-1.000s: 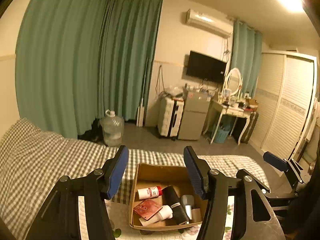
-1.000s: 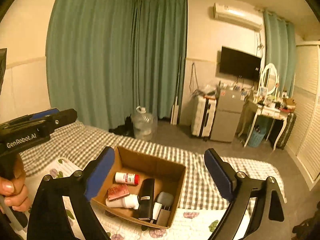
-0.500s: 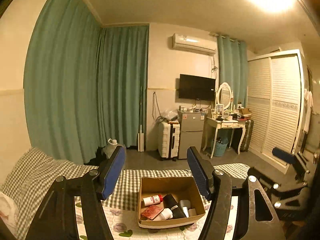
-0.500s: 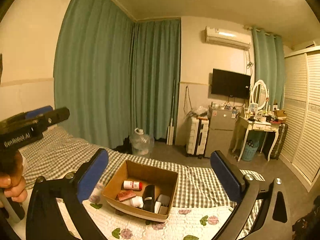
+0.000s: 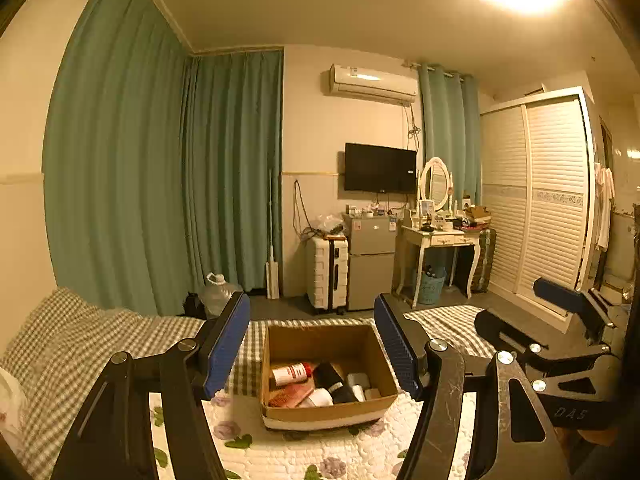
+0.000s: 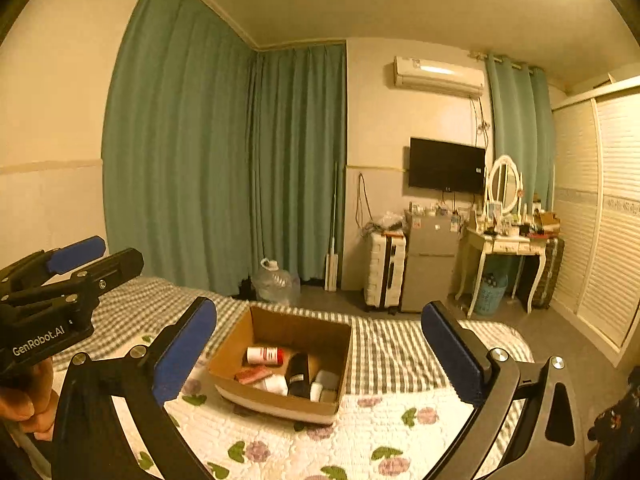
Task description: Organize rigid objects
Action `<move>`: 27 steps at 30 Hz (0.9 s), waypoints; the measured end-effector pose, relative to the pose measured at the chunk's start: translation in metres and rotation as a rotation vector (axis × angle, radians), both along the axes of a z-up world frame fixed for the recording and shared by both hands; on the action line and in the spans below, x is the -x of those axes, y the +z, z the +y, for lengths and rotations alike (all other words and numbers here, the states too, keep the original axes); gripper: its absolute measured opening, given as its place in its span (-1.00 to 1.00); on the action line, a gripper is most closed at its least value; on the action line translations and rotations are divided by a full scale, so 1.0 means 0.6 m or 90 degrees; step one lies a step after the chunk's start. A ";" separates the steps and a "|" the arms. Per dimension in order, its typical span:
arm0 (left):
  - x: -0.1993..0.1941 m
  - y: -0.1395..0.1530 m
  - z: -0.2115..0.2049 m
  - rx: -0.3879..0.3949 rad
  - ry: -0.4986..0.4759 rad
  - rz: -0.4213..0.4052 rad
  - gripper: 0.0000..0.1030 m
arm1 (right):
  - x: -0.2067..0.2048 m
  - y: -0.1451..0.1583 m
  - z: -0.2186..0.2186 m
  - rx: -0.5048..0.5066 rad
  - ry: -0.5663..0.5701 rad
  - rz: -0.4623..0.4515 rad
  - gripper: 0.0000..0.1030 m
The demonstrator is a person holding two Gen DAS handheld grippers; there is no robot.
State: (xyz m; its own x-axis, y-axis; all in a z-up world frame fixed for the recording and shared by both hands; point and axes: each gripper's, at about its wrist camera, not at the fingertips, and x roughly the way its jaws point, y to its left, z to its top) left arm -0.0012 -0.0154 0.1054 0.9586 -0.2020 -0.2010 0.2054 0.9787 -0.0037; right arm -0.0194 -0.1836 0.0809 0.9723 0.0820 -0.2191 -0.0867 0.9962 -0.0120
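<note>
An open cardboard box (image 5: 324,410) (image 6: 228,352) sits on the bed. It holds several items: a white bottle with a red label (image 5: 291,373) (image 6: 265,355), a reddish flat pack (image 5: 290,394) (image 6: 250,374), a black case (image 5: 332,380) (image 6: 299,374) and small white containers (image 5: 358,382). My left gripper (image 5: 312,344) is open and empty, held above and in front of the box. My right gripper (image 6: 318,348) is open and empty, also short of the box. The left gripper also shows at the left edge of the right wrist view (image 6: 60,280).
The box rests on a floral quilt (image 6: 360,440) over a checked bedsheet (image 5: 80,340). Beyond the bed stand a water jug (image 6: 276,282), a white suitcase (image 5: 327,276), a small fridge (image 5: 370,258), a dressing table (image 5: 440,240) and a wardrobe (image 5: 536,208).
Both grippers have pulled back and up from the box, so it looks smaller and farther. Both stay open and empty.
</note>
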 end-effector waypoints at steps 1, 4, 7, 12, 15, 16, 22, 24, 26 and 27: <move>-0.004 -0.008 0.000 0.002 0.000 0.003 0.31 | -0.002 -0.006 -0.001 -0.001 0.000 0.005 1.00; -0.009 -0.027 0.002 0.002 0.000 0.012 0.31 | -0.010 -0.023 -0.004 0.001 -0.007 0.015 1.00; -0.019 -0.040 0.003 0.000 0.002 0.024 0.31 | -0.020 -0.037 -0.009 -0.003 -0.015 0.021 1.00; -0.029 -0.057 0.002 0.000 0.007 0.031 0.31 | -0.033 -0.049 -0.011 -0.002 -0.020 0.027 1.00; -0.035 -0.063 0.007 -0.001 0.013 0.038 0.31 | -0.038 -0.058 -0.009 0.002 -0.019 0.034 1.00; -0.036 -0.064 0.009 -0.001 0.015 0.040 0.31 | -0.037 -0.059 -0.007 0.003 -0.021 0.035 1.00; -0.038 -0.072 0.015 -0.007 0.023 0.049 0.31 | -0.042 -0.070 -0.002 0.000 -0.015 0.045 1.00; -0.040 -0.072 0.018 -0.005 0.026 0.051 0.31 | -0.044 -0.070 0.000 0.000 -0.014 0.047 1.00; -0.040 -0.074 0.020 -0.005 0.028 0.052 0.31 | -0.045 -0.070 0.003 0.000 -0.013 0.047 1.00; -0.038 -0.074 0.020 -0.005 0.030 0.053 0.31 | -0.045 -0.071 0.004 -0.001 -0.012 0.047 1.00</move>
State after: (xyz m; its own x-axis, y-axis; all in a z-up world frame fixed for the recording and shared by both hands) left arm 0.0218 -0.0035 0.0609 0.9468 -0.1558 -0.2817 0.1589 0.9872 -0.0120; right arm 0.0078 -0.1809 0.0385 0.9547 0.0648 -0.2906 -0.0692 0.9976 -0.0050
